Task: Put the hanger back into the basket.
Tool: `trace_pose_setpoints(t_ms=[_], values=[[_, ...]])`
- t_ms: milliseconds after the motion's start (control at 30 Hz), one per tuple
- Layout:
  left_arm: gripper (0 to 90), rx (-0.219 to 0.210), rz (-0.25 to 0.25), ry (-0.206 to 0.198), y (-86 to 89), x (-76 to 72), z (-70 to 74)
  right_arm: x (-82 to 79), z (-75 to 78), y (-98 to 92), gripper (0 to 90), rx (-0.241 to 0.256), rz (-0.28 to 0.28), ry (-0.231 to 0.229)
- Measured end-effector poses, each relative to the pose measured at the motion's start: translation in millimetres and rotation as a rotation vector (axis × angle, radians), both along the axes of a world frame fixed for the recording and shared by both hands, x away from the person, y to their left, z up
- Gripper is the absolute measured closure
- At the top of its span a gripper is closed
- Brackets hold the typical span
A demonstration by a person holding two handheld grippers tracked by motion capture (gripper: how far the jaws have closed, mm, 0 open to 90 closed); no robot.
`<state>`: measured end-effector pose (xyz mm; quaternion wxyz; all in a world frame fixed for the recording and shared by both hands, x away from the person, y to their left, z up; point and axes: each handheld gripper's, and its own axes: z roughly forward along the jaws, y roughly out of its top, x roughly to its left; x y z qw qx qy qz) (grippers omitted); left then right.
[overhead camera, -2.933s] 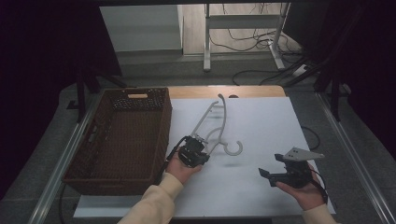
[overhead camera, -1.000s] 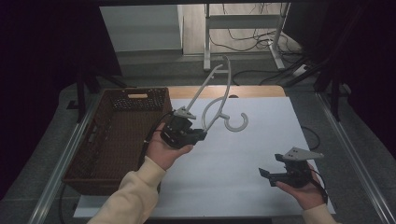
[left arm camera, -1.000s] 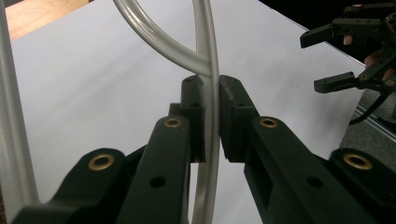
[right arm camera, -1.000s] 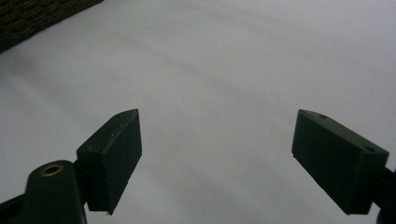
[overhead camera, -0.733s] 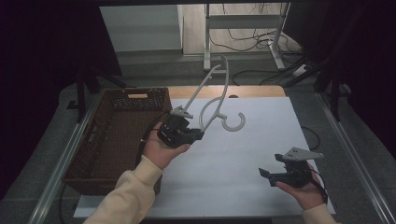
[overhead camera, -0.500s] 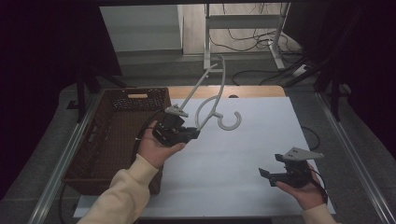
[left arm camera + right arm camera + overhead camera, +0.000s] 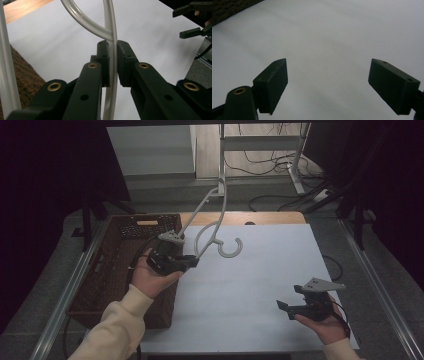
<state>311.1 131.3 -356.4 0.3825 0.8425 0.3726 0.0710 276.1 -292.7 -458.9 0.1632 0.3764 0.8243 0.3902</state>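
Pale plastic hanger [image 7: 216, 227] held aloft, pinched on one thin bar between the closed jaws of the left gripper [image 7: 192, 261]; its long axis runs up and away from the hand. Wicker basket [image 7: 116, 265] lies just to the left, nearest this hand. Right gripper [image 7: 284, 308] idles wide apart over the white sheet [image 7: 260, 270].

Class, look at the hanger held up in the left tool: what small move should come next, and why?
Probably carry the hanger a little further left, over the basket. The left tool is clamped on its rod and holds it off the white sheet, beside the basket's rim; the right tool is open, holding nothing.
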Motion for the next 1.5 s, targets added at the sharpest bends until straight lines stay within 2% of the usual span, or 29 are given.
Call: trace_pose_setpoints(t_ms=[400,967,1233,1500], values=[[81.9,0.021,0.027,-0.01,33.1,-2.0,-0.4,0.1,-0.6,0.3,16.1,-0.002,-0.002,0.0],[81.8,0.036,0.074,-0.012,88.2,-12.6,-13.2,0.7,-0.7,0.3,16.0,-0.004,-0.005,0.0],[81.8,0.057,0.085,-0.002,104.0,-17.8,-24.3,0.4,-0.6,1.1,16.0,-0.006,-0.007,0.002],[81.8,0.074,0.089,0.002,116.2,-22.8,-28.8,0.4,0.2,-0.5,16.0,-0.001,-0.011,-0.002]])
